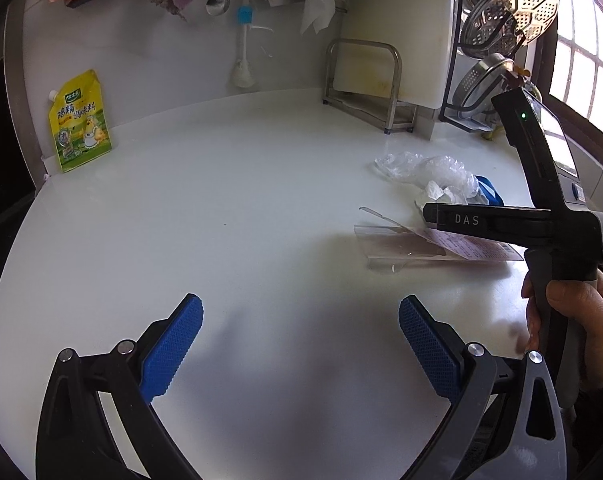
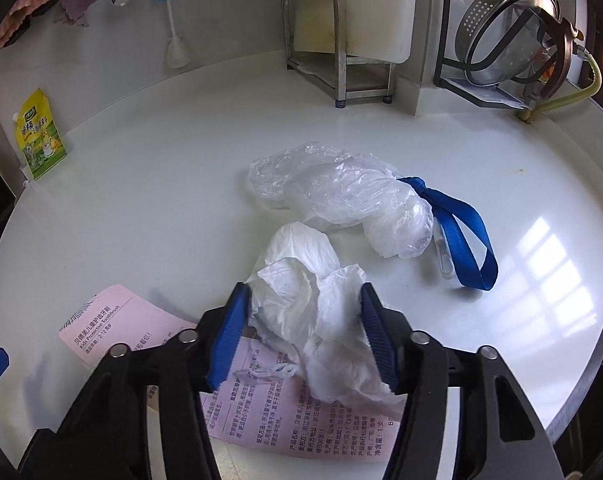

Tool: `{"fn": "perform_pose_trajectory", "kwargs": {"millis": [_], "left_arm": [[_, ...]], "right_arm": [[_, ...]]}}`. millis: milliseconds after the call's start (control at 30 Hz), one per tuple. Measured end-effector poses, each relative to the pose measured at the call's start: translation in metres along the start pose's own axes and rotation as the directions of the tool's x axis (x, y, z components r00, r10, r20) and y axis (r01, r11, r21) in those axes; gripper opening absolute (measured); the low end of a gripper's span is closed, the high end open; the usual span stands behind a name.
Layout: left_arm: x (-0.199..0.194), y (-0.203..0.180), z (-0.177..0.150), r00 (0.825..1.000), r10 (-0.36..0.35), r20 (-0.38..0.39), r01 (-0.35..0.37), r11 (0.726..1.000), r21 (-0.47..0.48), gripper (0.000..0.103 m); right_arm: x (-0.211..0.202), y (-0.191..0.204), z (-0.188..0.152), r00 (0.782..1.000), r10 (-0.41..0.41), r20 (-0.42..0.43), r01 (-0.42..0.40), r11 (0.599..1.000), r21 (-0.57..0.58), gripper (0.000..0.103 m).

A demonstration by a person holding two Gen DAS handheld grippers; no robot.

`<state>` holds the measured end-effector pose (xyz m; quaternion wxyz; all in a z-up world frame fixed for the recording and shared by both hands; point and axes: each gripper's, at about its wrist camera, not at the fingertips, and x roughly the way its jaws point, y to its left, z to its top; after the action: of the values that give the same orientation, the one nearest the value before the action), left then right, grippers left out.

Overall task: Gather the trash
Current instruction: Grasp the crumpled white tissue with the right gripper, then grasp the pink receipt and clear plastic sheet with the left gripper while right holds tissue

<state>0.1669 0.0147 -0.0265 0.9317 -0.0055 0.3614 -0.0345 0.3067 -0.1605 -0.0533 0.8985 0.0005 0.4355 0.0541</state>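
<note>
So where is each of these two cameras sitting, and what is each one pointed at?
Left wrist: on the left gripper, looking down its open fingers at bare counter; the right gripper and the hand holding it show at right.
Right wrist: on the right gripper, looking down at a tissue between its fingers, with a plastic bag and blue strap beyond.
Shared: the counter, pink card, yellow pouch, bag and metal rack.
</note>
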Motion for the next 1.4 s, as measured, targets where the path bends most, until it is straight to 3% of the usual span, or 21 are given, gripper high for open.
{"fn": "perform_pose_trajectory", "kwargs": {"millis": [200,500,733,867,1033,1133,1400], "left_arm": [[-0.001,-0.004,0.001,1.0,-0.006,-0.001,0.006,1.0,0.005,0.097],[-0.008,-0.018,0.01,0.998,-0.056,0.019,0.055,0.998,0.037,0.097],[-0.01,-0.034,0.027,0.982,-0.181,0.05,0.171,0.973,0.154,0.097],[-0.008,-0.047,0.037,0.966,-0.248,0.073,0.217,0.932,0.291,0.097],[0.01,-0.065,0.045,0.933,-0.359,0.011,0.317,0.836,0.448,0.097],[0.024,-0.075,0.046,0.919,-0.392,-0.031,0.348,0.776,0.526,0.097],[0.055,-0.092,0.045,0.906,-0.407,-0.12,0.386,0.674,0.629,0.097]], "right_arm": [[-0.014,-0.002,-0.002,0.999,0.015,0.046,-0.015,1.0,-0.002,0.021],[-0.067,-0.028,-0.026,0.989,0.02,0.145,-0.026,0.999,0.041,0.017],[-0.118,-0.068,-0.065,0.983,0.032,0.181,-0.052,0.993,0.106,0.017],[-0.14,-0.086,-0.095,0.982,0.052,0.181,-0.079,0.986,0.145,0.017],[-0.162,-0.109,-0.133,0.977,0.084,0.197,-0.128,0.965,0.227,0.017],[-0.171,-0.124,-0.151,0.973,0.089,0.215,-0.148,0.95,0.277,0.017],[-0.179,-0.148,-0.168,0.953,0.141,0.267,-0.23,0.911,0.342,0.017]]}}
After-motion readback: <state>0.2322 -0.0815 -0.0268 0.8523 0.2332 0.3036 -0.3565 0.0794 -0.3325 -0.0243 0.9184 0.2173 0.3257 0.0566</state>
